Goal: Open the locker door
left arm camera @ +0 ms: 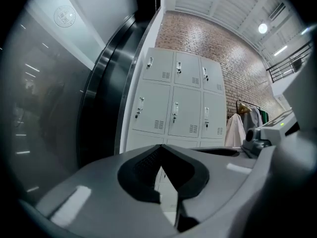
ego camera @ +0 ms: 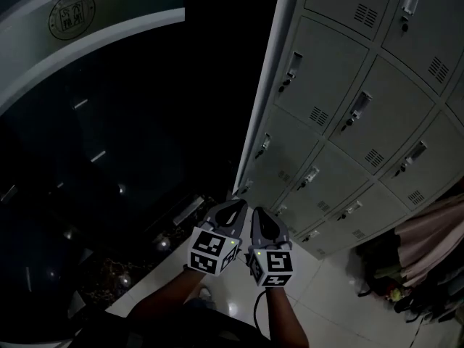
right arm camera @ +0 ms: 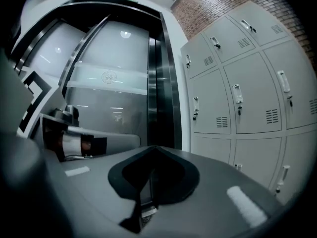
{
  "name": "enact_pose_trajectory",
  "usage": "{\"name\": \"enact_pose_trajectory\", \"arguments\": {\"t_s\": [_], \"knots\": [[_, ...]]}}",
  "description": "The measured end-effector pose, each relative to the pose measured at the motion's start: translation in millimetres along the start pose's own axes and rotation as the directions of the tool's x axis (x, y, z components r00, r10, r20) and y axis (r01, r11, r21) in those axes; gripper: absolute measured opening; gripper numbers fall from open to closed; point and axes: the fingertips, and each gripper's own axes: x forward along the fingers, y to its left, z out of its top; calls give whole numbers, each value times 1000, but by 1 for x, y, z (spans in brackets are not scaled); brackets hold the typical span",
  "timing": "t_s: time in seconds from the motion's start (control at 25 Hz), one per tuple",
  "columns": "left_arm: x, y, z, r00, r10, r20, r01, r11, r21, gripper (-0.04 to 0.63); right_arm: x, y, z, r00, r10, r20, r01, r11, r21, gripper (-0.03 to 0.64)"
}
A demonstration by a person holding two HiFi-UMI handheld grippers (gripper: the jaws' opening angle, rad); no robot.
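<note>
A bank of grey lockers (ego camera: 341, 107) stands ahead on the right, every door closed, each with a small latch handle (ego camera: 360, 107) and a vent. The same lockers (left arm camera: 176, 98) sit straight ahead in the left gripper view and fill the right side of the right gripper view (right arm camera: 237, 98). My left gripper (ego camera: 235, 203) and right gripper (ego camera: 257, 210) are held side by side low in the head view, well short of the lockers. The left gripper (left arm camera: 161, 147) is shut on nothing, tips meeting. The right gripper (right arm camera: 154, 148) is likewise shut and empty.
A dark glass wall with a round emblem (ego camera: 71, 14) runs along the left. Clothes hang on a rack (ego camera: 428, 259) at the lower right, also seen beside the lockers as a white garment (left arm camera: 237, 130). Pale floor tiles (ego camera: 326, 296) lie below. A brick wall (left arm camera: 233, 58) rises behind the lockers.
</note>
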Motion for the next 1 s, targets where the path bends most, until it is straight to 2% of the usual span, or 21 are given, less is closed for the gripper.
{"name": "enact_pose_trajectory", "arguments": {"t_s": [0.2, 0.52, 0.84, 1.0], "knots": [[22, 30, 6, 1000, -8, 5, 8, 1000, -18, 6, 36, -1, 7, 1000, -5, 4, 5, 1000, -2, 0], [71, 49, 3, 999, -36, 8, 37, 999, -19, 5, 80, -35, 4, 999, -27, 32, 27, 1000, -8, 0], [150, 90, -19, 999, -32, 16, 32, 999, 2, 5, 164, -84, -26, 999, -2, 44, 3, 1000, -16, 2], [195, 118, -30, 999, -18, 27, 18, 1000, 2, 5, 212, -111, -49, 999, 6, 47, -5, 1000, -19, 26]]}}
